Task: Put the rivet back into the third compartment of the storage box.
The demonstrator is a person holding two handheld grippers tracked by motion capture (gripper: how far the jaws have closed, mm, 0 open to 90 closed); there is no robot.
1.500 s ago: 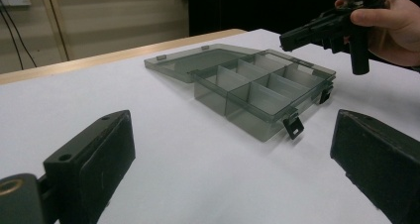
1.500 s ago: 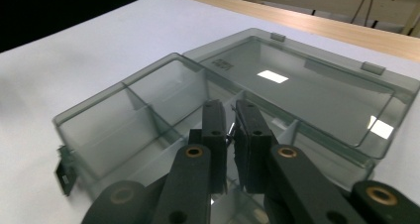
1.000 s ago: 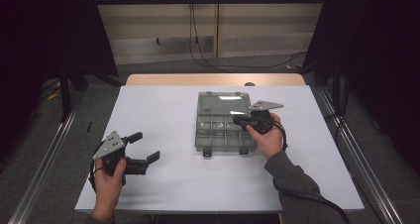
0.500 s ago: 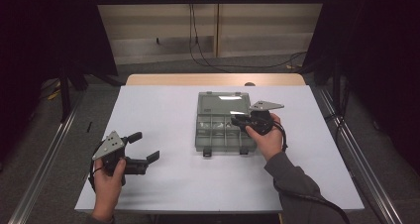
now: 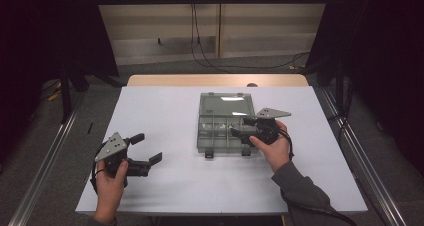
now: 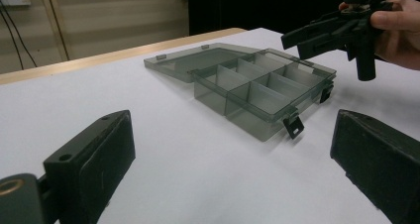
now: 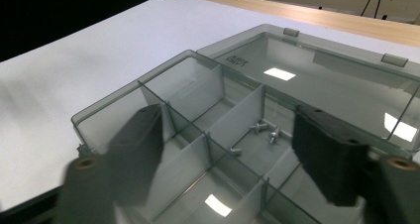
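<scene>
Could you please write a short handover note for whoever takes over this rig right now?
Right gripper: jaws have just been opening, nothing between them, over the box.
Left gripper: open, empty, over the bare table at its near left.
Box: mid-table, lid open and lying flat behind it.
Screws: a few lie in one compartment.
Done: those screws are in the box.
Left: probably closing the lid and its latches.
</scene>
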